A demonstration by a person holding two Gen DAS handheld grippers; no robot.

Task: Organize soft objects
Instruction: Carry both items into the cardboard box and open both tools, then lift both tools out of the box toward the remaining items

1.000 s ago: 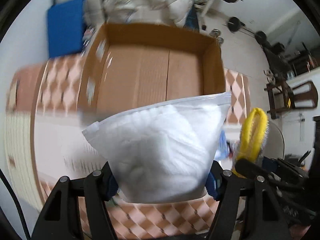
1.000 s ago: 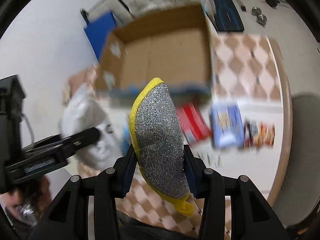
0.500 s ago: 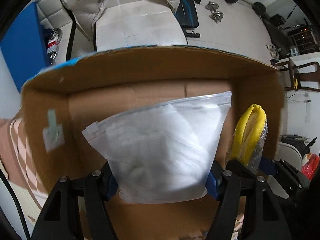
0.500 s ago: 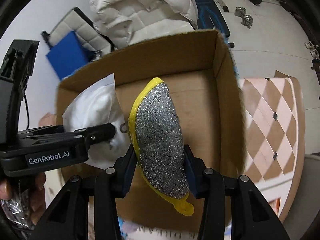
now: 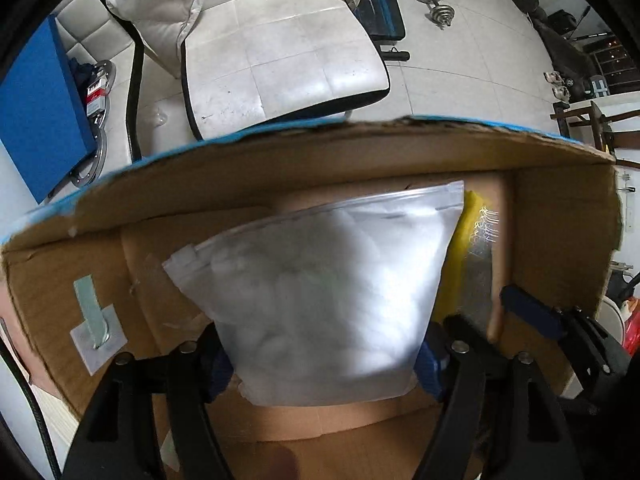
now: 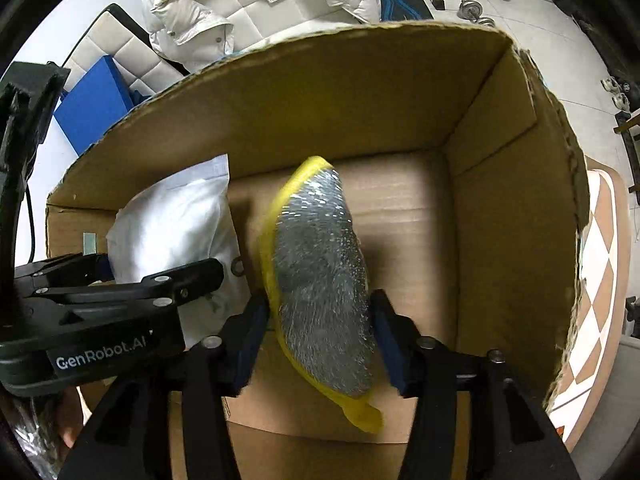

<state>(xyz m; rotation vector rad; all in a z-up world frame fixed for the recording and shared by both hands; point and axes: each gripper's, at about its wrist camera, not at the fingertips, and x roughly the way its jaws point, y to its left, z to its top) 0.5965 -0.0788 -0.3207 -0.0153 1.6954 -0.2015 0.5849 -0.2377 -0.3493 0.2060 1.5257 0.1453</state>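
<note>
Cardboard box (image 6: 500, 208) interior below: right gripper (image 6: 318, 330) fingers just opened, yellow scrubber (image 6: 320, 280) upright, slipping between them; left gripper (image 5: 324, 360) pinches white pouch (image 5: 332, 288) alongside.

One cardboard box (image 6: 500, 200), one white pouch (image 5: 332, 300), one yellow-rimmed scourer (image 6: 320, 276), two tongs (image 5: 324, 360) (image 6: 316, 340)

A puffy white quilted jacket (image 6: 256, 4) is lying across a white cushioned bench (image 5: 280, 56), a flat blue panel (image 5: 38, 120) is leaning nearby, and metal dumbbells (image 5: 438, 4) are resting on the pale tiled floor (image 5: 480, 80).
</note>
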